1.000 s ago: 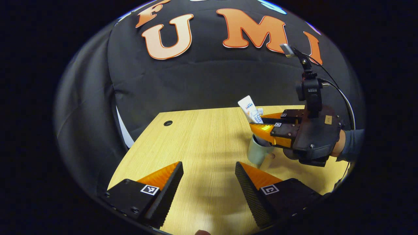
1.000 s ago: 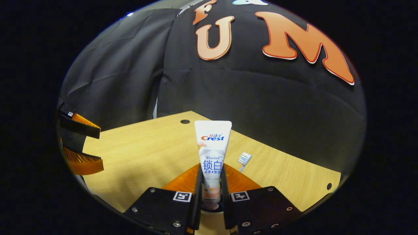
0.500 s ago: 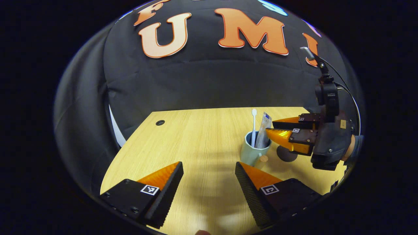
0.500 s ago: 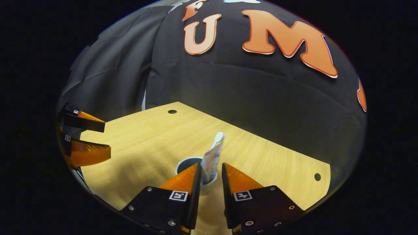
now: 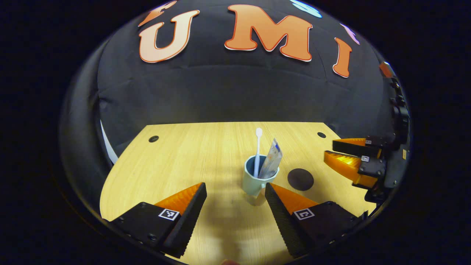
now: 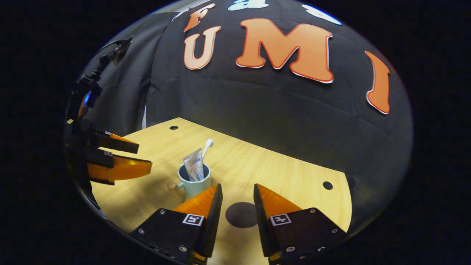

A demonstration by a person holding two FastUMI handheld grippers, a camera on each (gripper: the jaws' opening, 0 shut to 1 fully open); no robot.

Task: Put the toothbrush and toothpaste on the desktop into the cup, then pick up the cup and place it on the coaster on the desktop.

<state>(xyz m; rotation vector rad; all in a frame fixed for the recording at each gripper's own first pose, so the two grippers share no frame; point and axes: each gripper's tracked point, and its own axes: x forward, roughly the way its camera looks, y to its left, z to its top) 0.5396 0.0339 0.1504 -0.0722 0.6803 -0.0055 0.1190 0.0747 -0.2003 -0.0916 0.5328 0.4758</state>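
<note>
The right gripper [image 6: 235,191] let go of the toothpaste [image 6: 194,168]; both tongs were spread, probably nearing the cup [image 5: 254,182] next.

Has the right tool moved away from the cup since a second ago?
Yes. The right tool has backed off rightward from the cup, past the coaster.

We see both views evenly lit from above: the worktop [image 5: 206,154] glows bright, the cloth wall stays dim. Soft shadows fall toward the lower frame. Fisheye bending curves the edges; focus is sharp centrally.
</note>
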